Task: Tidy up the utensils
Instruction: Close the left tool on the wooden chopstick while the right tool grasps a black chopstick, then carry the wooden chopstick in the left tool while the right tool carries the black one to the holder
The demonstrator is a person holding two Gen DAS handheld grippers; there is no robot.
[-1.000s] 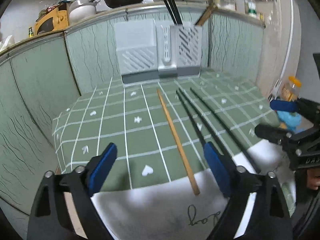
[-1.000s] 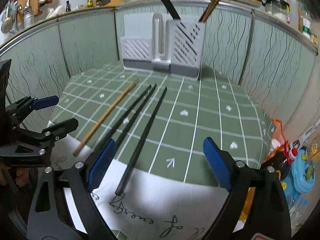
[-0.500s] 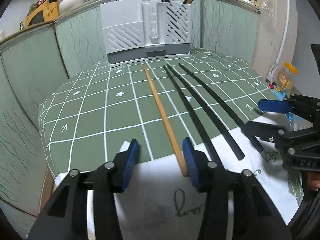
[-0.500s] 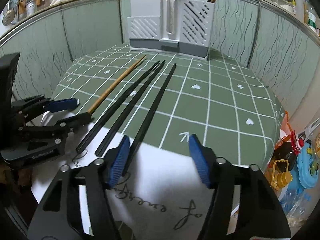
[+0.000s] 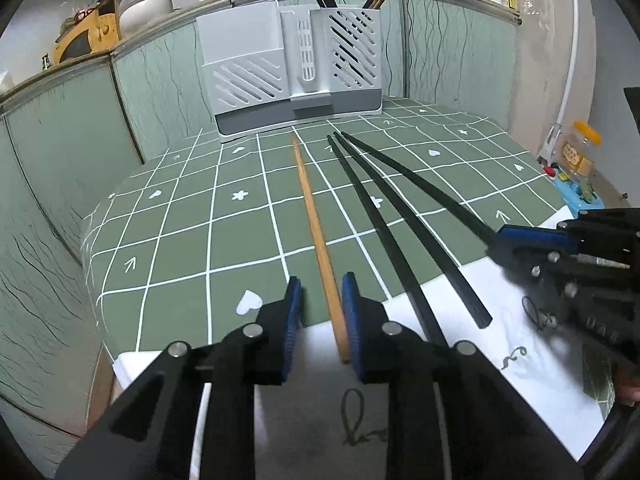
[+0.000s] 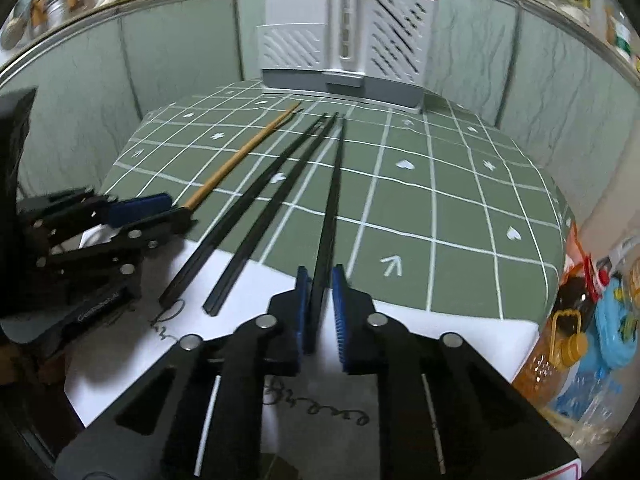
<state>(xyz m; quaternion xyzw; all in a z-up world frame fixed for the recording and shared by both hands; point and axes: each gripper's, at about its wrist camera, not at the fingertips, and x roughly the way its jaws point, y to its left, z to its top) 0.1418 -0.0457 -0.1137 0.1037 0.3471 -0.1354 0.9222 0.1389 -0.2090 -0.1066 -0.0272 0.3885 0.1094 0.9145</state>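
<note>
Chopsticks lie in a row on the green tablecloth with white grid lines point(image 5: 180, 240): one long wooden chopstick point(image 5: 316, 232) and three long black chopsticks. My left gripper point(image 5: 322, 312) has just been closing, and the wooden chopstick's near end is between its blue pads. It seems to touch the right pad, but a gap stays on the left side, so I cannot tell if the grip is already firm. My right gripper point(image 6: 320, 304) has also just been closing, and it is clenched on the near end of the rightmost black chopstick point(image 6: 334, 196); the very tip is hidden between the pads. The two other black chopsticks point(image 6: 256, 216) lie free between my grippers, their near ends on the white cloth with dark handwriting point(image 6: 248, 292). At the far edge of the table stands the white and grey slotted utensil holder point(image 5: 292, 76). Some black and wooden sticks stand in its right compartment, but their tops are cut off by the picture edge. The right-wrist view is a little blurred.
</note>
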